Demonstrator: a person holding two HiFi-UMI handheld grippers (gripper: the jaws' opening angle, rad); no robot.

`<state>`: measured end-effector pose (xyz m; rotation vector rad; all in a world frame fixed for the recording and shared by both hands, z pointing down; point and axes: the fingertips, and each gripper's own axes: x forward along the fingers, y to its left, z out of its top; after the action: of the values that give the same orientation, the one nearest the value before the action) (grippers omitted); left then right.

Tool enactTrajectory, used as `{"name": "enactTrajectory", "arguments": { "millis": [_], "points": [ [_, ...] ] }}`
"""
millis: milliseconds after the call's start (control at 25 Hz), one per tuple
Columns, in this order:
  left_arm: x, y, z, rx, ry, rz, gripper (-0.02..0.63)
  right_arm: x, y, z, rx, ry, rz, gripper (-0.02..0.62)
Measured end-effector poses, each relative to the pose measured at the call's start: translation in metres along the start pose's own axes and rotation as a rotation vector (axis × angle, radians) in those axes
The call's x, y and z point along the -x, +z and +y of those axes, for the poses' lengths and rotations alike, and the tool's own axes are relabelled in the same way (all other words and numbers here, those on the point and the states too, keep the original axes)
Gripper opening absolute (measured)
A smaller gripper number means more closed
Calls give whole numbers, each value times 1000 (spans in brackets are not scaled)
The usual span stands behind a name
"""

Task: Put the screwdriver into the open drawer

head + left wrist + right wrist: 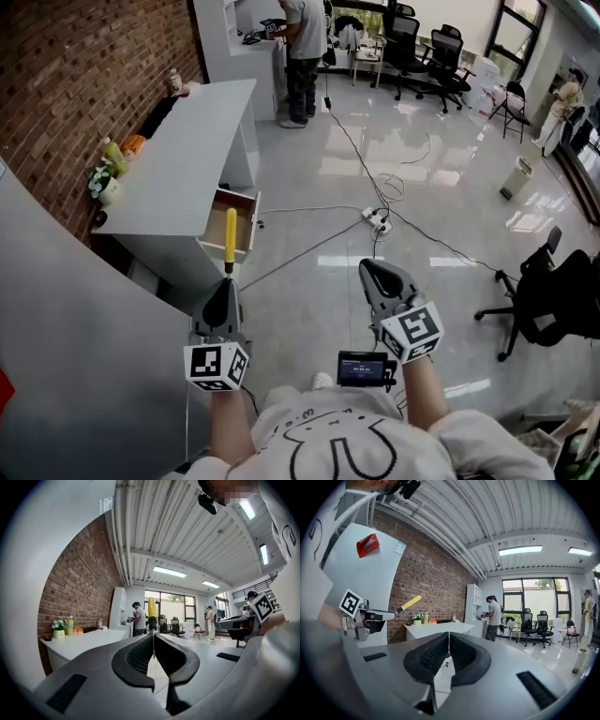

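a: where is the drawer [253, 221]?
b: it stands open on the near right side of the desk [187, 141]. the desk runs along the brick wall [66, 84] at left.
a: and the screwdriver [231, 236]?
b: it juts forward from the left gripper [226, 279], clamped in its jaws. in the head view its handle lies across the drawer's opening. the right gripper [373, 270] is to its right, apart.
a: what's on the desk?
b: a plant pot [103, 183] and a bottle [113, 154] sit at the wall edge. a power strip [378, 221] lies on the floor right of the drawer. a person [302, 47] stands beyond the desk's far end.
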<state>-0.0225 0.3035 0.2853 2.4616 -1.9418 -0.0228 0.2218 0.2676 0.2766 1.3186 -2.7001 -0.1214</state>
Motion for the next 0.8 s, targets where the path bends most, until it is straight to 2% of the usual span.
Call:
{"name": "enactTrajectory", "arguments": {
  "millis": [360, 560, 800],
  "points": [
    [-37, -18, 0, -6, 13, 49, 20, -27, -29, -37, -58, 0, 38, 21],
    [-72, -16, 25, -5, 14, 46, 20, -58, -27, -52, -37, -22, 46, 21],
    [-118, -11, 61, -1, 16, 34, 20, -99, -23, -82, -59, -67, 53, 21]
  ]
}}
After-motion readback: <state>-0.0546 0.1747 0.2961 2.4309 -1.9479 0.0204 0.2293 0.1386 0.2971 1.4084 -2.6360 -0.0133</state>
